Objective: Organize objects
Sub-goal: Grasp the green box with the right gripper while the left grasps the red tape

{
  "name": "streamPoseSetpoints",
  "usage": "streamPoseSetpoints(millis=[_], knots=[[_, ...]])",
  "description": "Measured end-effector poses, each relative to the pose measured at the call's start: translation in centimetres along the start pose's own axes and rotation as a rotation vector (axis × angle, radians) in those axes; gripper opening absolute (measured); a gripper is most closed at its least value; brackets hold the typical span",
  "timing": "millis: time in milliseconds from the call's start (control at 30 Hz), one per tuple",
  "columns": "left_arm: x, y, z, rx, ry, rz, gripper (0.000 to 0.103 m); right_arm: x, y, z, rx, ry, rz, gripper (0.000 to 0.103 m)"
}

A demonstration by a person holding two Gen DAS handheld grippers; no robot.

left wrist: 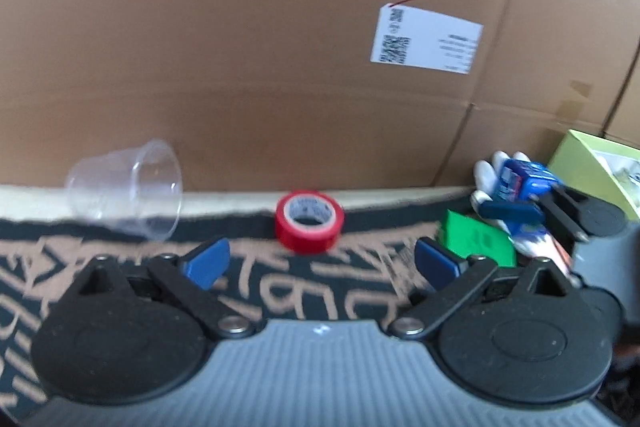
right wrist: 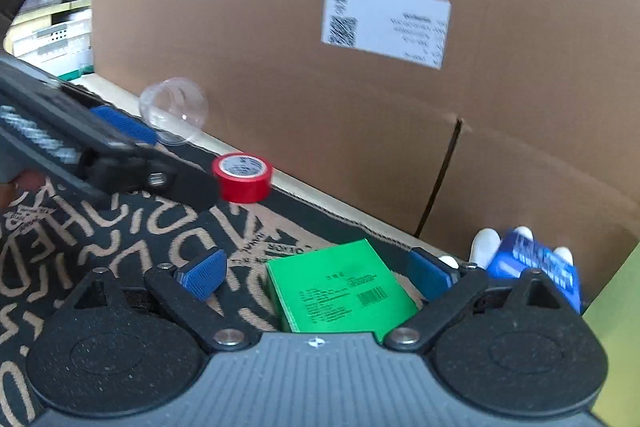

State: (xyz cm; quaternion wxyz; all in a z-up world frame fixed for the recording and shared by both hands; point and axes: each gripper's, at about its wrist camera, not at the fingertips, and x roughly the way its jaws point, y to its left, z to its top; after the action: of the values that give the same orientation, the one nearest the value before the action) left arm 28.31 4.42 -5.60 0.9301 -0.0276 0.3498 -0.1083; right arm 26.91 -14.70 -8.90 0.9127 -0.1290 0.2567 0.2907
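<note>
Two pairs of tongs are in play, both with fingers spread apart and holding nothing.

In the left wrist view, the left tongs [left wrist: 322,261] point at the red tape roll [left wrist: 309,221], which sits dead centre just beyond the fingertips, lying flat with its hole facing up. A clear plastic cup [left wrist: 128,189] lies tipped at centre left. At right, the right tongs [left wrist: 516,215] hover near a blue box [left wrist: 528,179].

In the right wrist view, the right tongs [right wrist: 318,275] frame the green box [right wrist: 340,287], lower centre, flat on the patterned mat [right wrist: 100,239] covering the surface, its long axis running away and to the left. This view alone shows the box's full outline; the left view hides most of it. The left tongs are nearer the tape, so that grasp looks likeliest.
</note>
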Motion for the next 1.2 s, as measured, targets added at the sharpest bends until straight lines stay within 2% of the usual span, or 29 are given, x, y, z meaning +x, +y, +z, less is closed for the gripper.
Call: streamPoseSetpoints(millis=[100, 200, 233, 300, 367, 400, 500, 633, 767, 967, 1067, 1133, 1200], knots=[[2.2, 0.2, 1.0, -0.004, 0.001, 0.015, 0.095, -0.3, -0.6, -0.4, 0.046, 0.031, 0.016, 0.094], [3.9, 0.4, 1.6, -0.015, 0.017, 0.014, 0.088, -1.3, -0.8, -1.0, 0.089, 0.042, 0.029, 0.078], [4.3, 0.3, 1.7, -0.012, 0.023, 0.016, 0.085, -1.8, -0.9, -1.2, 0.11, 0.038, 0.027, 0.067], [4.9, 0.1, 1.7, 0.008, 0.031, 0.024, 0.082, -2.7, -0.5, -1.6, 0.13, 0.046, -0.001, 0.068], [5.2, -0.2, 1.6, 0.029, 0.038, 0.036, 0.072, -3.8, 0.2, -2.2, 0.139, 0.048, -0.035, 0.068], [5.4, -0.3, 1.6, 0.036, 0.045, 0.036, 0.063, -4.4, 0.6, -2.5, 0.15, 0.048, -0.041, 0.068], [5.1, -0.8, 1.3, 0.076, 0.043, 0.046, 0.046, -6.2, 1.5, -3.4, 0.176, 0.056, -0.064, 0.068], [3.7, -1.4, 0.3, 0.09, 0.057, 0.022, 0.046, -8.1, 2.1, -4.3, 0.201, 0.067, -0.097, 0.068], [1.0, -3.4, -2.0, 0.17, 0.069, -0.005, 0.046, -10.7, 2.9, -6.2, 0.225, 0.068, -0.131, 0.068], [-4.7, -7.7, -6.6, 0.273, 0.143, -0.189, 0.046, -14.9, 4.0, -9.1, 0.291, 0.067, -0.185, 0.068], [-7.4, -9.9, -8.9, 0.336, 0.147, -0.246, 0.046, -16.9, 4.5, -10.7, 0.325, 0.059, -0.197, 0.068], [-8.2, -10.2, -9.6, 0.346, 0.136, -0.244, 0.047, -17.9, 5.0, -11.3, 0.308, 0.063, -0.205, 0.069], [-8.5, -10.6, -10.0, 0.359, 0.117, -0.212, 0.052, -18.5, 5.3, -11.6, 0.294, 0.06, -0.2, 0.069]])
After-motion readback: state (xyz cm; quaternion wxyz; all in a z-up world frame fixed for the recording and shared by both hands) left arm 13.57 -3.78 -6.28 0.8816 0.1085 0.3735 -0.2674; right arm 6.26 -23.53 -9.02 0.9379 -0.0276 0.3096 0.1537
